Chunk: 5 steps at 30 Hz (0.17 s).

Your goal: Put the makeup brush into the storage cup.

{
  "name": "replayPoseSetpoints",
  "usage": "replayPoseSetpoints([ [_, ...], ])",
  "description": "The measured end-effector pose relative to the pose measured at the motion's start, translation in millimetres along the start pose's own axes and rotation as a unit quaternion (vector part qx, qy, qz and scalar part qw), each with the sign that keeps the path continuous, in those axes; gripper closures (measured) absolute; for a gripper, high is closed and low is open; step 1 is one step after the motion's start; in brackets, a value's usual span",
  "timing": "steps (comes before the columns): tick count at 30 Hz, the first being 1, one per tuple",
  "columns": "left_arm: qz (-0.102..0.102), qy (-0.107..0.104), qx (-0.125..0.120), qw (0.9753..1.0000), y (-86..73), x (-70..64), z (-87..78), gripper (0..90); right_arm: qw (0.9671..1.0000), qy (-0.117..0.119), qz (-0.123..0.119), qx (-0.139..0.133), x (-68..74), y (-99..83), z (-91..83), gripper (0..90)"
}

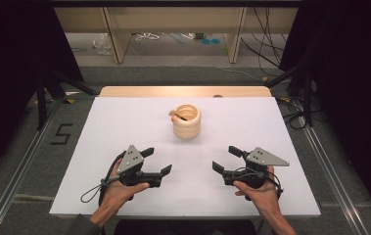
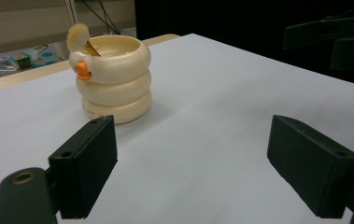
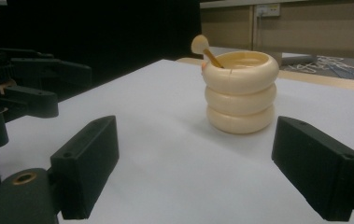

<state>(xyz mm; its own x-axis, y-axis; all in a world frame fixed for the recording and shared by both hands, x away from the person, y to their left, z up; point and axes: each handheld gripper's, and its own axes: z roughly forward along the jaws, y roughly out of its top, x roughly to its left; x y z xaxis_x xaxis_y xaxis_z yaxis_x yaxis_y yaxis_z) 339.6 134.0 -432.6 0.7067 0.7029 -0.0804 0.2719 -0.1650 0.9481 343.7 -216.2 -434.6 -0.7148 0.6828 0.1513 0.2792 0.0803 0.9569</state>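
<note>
Cream ringed pot (image 1: 187,122) mid-table, brush (image 2: 78,38) leaning inside. Left gripper (image 1: 154,163) low, jaws wide apart, empty. Pot likely rigid, smooth, light; grip across middle ring. Right gripper (image 1: 227,159) low, jaws apart, empty.

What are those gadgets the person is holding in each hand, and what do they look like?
They are two hand-held grippers. The left gripper and right gripper are black, each with two blocky, flat-faced jaws, a grey three-cornered plate dotted with small holes on top, and a thin black cable looping behind. A dark sleeve edge shows at the left forearm.
</note>
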Motion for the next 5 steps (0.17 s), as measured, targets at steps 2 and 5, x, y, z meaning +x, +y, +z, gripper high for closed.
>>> replayPoseSetpoints([
  [2, -0.002, 0.003, 0.0, 1.0, -0.5, 1.2, -0.1, 15.7, 1.0, 0.002, 0.003, 0.002, 0.2, -0.1, 0.0, 15.7],
  [5, -0.002, 0.003, 0.001, 1.0, -0.6, 1.2, 0.1, 15.7, 1.0, 0.003, 0.003, -0.005, 0.7, -0.4, 0.9, 15.8],
])
